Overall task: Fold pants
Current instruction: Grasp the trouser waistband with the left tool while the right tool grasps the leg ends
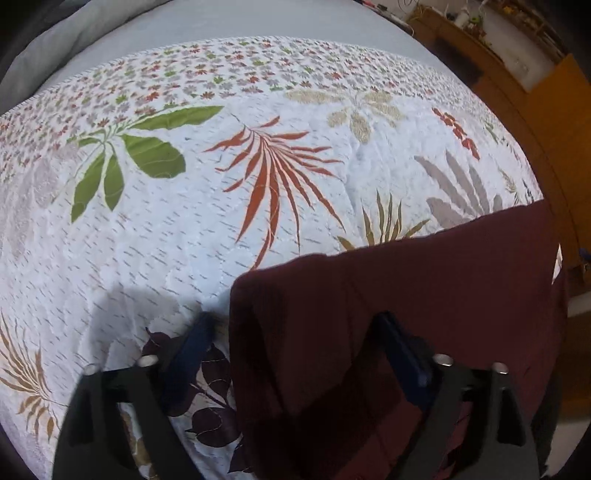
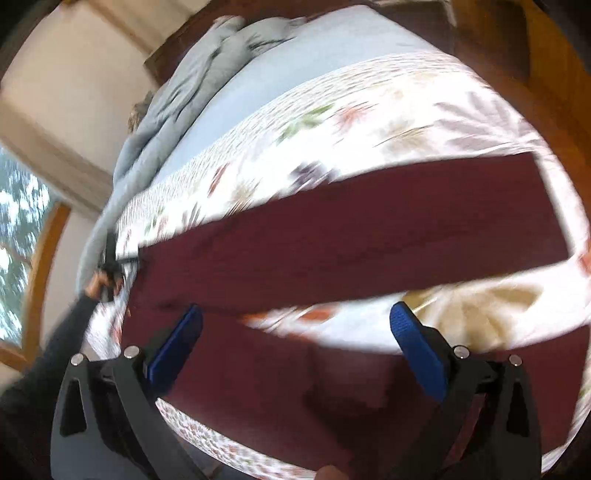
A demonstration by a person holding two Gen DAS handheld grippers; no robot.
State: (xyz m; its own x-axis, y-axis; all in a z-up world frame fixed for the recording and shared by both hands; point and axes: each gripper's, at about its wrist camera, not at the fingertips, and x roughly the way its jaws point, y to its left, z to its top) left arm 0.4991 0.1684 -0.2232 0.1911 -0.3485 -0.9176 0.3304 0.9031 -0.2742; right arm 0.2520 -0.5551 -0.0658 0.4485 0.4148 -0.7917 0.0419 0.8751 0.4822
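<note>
Dark maroon pants lie on a white leaf-print quilt. In the left wrist view my left gripper is open, its jaws wide apart, hovering over the pants' near left corner; its right finger is over the cloth, its left finger over the quilt. In the blurred right wrist view the pants spread in two legs that part toward the right. My right gripper is open above the lower leg, holding nothing. The left gripper shows small at the far left, in a hand.
A grey blanket is bunched along the bed's far side over a pale blue sheet. Wooden furniture stands to the right of the bed. A window is at the left in the right wrist view.
</note>
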